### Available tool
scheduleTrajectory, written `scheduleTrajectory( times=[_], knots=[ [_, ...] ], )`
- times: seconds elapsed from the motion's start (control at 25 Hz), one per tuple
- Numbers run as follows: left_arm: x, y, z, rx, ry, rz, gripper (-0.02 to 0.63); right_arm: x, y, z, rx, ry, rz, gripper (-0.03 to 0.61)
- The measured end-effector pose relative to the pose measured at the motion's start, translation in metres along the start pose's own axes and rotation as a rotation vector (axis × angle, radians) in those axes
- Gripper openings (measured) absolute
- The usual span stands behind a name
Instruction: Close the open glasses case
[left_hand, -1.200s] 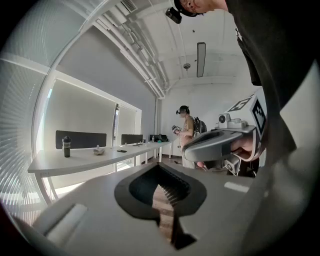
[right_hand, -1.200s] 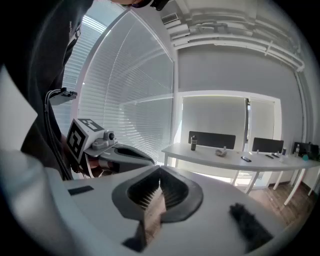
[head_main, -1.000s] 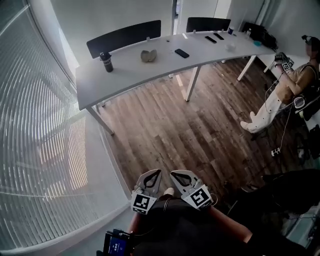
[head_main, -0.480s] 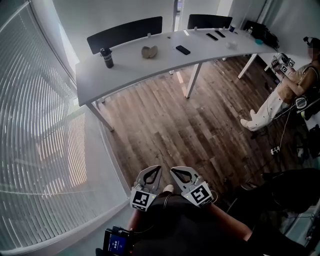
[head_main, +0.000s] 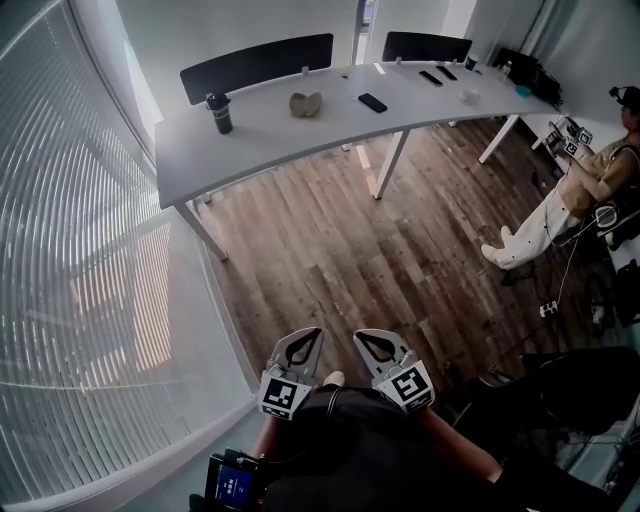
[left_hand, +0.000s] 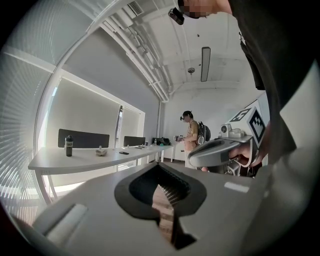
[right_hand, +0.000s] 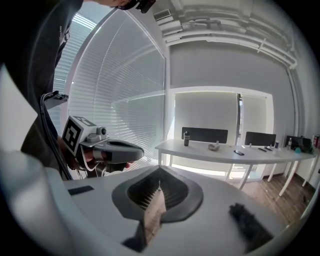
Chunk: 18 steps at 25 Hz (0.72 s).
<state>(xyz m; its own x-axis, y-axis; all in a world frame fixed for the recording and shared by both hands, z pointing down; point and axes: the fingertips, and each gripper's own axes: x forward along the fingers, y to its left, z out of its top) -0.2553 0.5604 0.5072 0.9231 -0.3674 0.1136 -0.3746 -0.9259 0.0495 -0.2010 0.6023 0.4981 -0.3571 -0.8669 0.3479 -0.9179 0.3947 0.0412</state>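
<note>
The open glasses case (head_main: 305, 104), beige and clamshell-shaped, lies on the long white table (head_main: 260, 140) far across the room. It shows small in the left gripper view (left_hand: 101, 151) and in the right gripper view (right_hand: 214, 146). My left gripper (head_main: 309, 336) and right gripper (head_main: 361, 339) hang side by side close to my body, far from the table, both shut with nothing between the jaws. Each gripper view shows its own closed jaws, left gripper (left_hand: 159, 166) and right gripper (right_hand: 160, 173), pointing toward the table.
A dark bottle (head_main: 218, 112) stands left of the case and a black phone (head_main: 373, 102) lies to its right. Two dark chairs stand behind the table. Wooden floor (head_main: 350, 260) stretches between me and the table. A person (head_main: 585, 185) sits at the right. Blinds cover the curved window on the left.
Both grippers stay shut and close together. The right one has drifted slightly right, and the head view has shifted a little, so the table sits slightly lower in the picture.
</note>
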Motion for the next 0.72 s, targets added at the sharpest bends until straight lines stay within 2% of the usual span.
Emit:
scheduleTrajectory(
  times=[0.32, 0.56, 0.72],
  knots=[
    [-0.001, 0.02, 0.006, -0.032, -0.016, 0.028, 0.008, 0.009, -0.006, -0.004, 0.056, 0.014, -0.002, 0.008],
    [-0.001, 0.015, 0.002, -0.066, -0.009, 0.023, 0.008, 0.002, -0.008, -0.002, 0.083, 0.023, -0.01, 0.008],
    [0.003, 0.011, -0.003, -0.068, 0.038, 0.013, 0.008, -0.001, -0.011, -0.009, 0.155, 0.014, -0.019, 0.008]
  ],
)
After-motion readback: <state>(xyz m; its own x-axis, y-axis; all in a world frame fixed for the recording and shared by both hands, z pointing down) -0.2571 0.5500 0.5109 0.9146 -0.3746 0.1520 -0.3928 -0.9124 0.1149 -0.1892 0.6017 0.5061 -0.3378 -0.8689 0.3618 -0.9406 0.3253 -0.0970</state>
